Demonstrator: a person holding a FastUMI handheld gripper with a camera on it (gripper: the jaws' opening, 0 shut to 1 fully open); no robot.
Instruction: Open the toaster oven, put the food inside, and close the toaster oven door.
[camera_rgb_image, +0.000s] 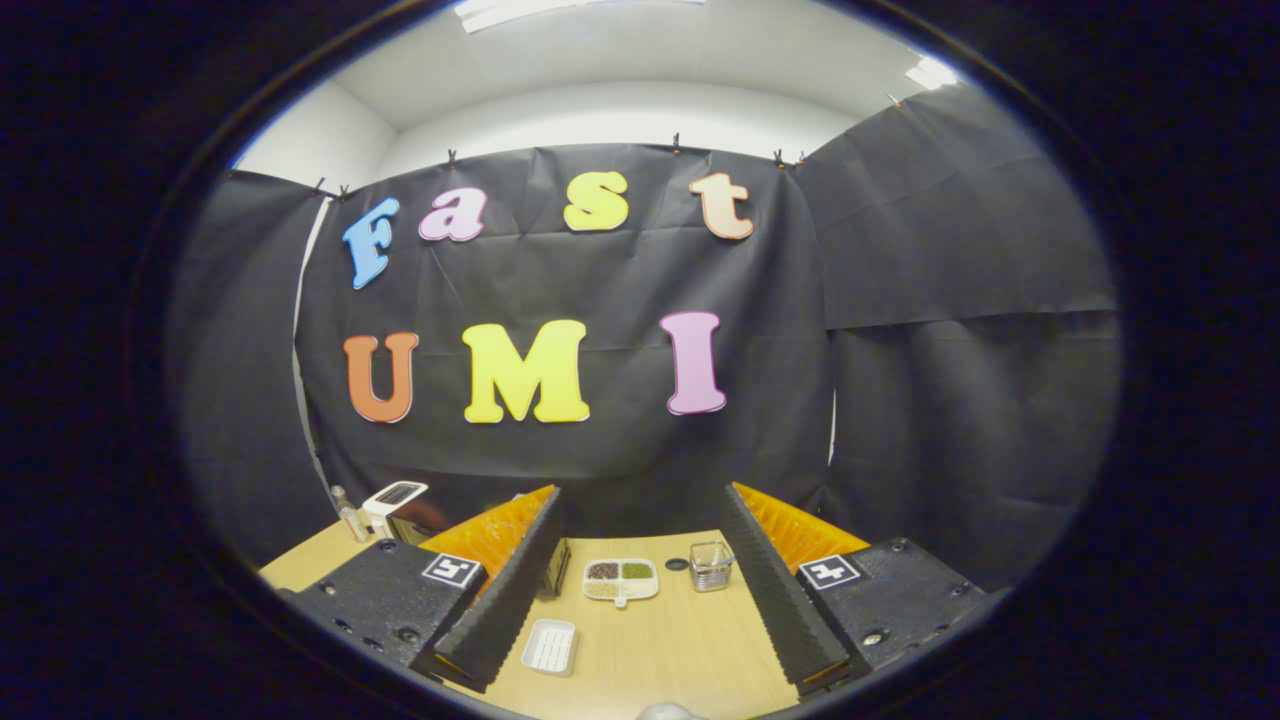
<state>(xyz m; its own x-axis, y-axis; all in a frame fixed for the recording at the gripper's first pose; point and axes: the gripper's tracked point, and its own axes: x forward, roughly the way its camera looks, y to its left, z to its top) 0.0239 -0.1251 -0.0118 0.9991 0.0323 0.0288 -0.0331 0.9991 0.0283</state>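
The claw (640, 590) is wide open w/ nothing in it. It hangs above a wood table (660, 650), low in the frame. Between its two fingers lie a few things. A white dish (621, 579) w/ three parts sits in the middle; it has dark, green & pale bits of food. Just right of it stands a small clear cup (711, 566), w/ a small dark round thing (677, 564) between them. Nearer, lower left, lies an empty white tray (550, 646). At the lower left, past the left finger, stands a white box (392, 505), maybe the oven, partly hidden. I can't tell if its door is open. A small bottle (349, 515) stands beside it.
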